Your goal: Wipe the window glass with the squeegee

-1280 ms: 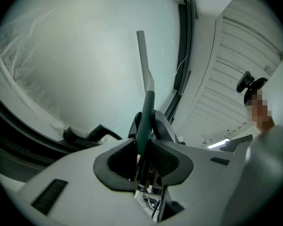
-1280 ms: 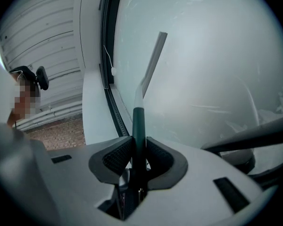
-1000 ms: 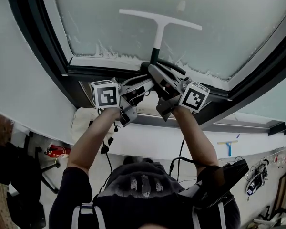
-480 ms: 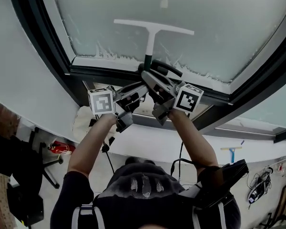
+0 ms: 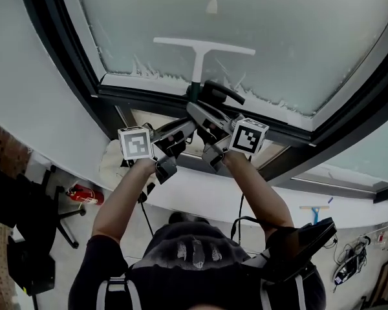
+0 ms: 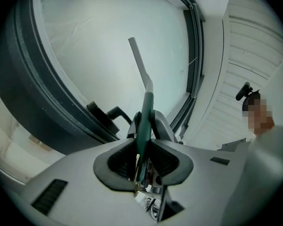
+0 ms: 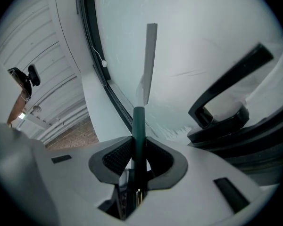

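Squeegee (image 5: 198,51) at work on the window glass (image 5: 297,37): its white blade lies flat against the lower part of the pane, a little above the bottom edge, with the shaft running down to a dark green handle. Both grippers hold that handle. The left gripper (image 6: 142,161) has its fingers pinching the green handle toward its end. The right gripper (image 7: 138,154) has its fingers clamped on the same handle just ahead, nearer the blade. In the head view the two meet in front of the dark window frame (image 5: 84,82), close to the black window latch (image 5: 223,94). The person's arms reach toward the pane from below.

The job looks to be under way rather than finished. The pane reads as evenly hazy, and no view makes plain which part has been wiped and which has not. A ragged white line of foam or residue (image 5: 145,71) clings along the bottom edge of the glass, on either side of the shaft, and that strip appears not yet cleared. Judging by where the blade sits, the low band of the pane and the corners near the frame are what remain.
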Demonstrator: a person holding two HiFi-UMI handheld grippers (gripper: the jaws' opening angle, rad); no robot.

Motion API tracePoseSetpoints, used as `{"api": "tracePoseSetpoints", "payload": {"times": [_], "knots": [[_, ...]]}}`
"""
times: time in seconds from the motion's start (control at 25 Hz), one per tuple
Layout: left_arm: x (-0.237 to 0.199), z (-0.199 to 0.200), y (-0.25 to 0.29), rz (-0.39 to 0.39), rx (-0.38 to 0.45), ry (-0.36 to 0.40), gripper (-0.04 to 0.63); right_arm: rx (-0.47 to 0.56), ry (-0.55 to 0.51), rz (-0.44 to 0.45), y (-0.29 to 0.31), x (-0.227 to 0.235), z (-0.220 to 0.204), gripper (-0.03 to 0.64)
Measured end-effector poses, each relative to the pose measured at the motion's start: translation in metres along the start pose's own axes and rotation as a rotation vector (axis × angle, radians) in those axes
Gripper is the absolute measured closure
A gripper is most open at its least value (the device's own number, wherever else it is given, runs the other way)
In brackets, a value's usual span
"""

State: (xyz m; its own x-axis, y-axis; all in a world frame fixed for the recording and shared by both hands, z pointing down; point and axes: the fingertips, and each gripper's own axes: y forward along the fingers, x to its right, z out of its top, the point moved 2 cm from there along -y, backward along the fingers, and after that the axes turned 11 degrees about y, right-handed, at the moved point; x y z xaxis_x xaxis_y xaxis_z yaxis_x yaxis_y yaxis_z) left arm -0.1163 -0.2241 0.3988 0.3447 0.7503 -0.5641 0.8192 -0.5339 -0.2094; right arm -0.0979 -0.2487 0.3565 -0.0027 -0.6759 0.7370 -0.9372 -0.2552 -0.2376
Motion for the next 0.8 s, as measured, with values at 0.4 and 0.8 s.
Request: {"api": "tracePoseSetpoints", "payload": {"times": [0.4,0.8], "knots": [[0.030,-0.003,-0.023,0.014,0.088,0.059,0.497,-0.058,-0.048,0.081,0.000,-0.031,-0.021,0.528],[0.041,0.012,-0.052,-0.001,0.158,0.138,0.495,-0.115,-0.182,0.137,0.025,-0.059,-0.036,0.528]]}}
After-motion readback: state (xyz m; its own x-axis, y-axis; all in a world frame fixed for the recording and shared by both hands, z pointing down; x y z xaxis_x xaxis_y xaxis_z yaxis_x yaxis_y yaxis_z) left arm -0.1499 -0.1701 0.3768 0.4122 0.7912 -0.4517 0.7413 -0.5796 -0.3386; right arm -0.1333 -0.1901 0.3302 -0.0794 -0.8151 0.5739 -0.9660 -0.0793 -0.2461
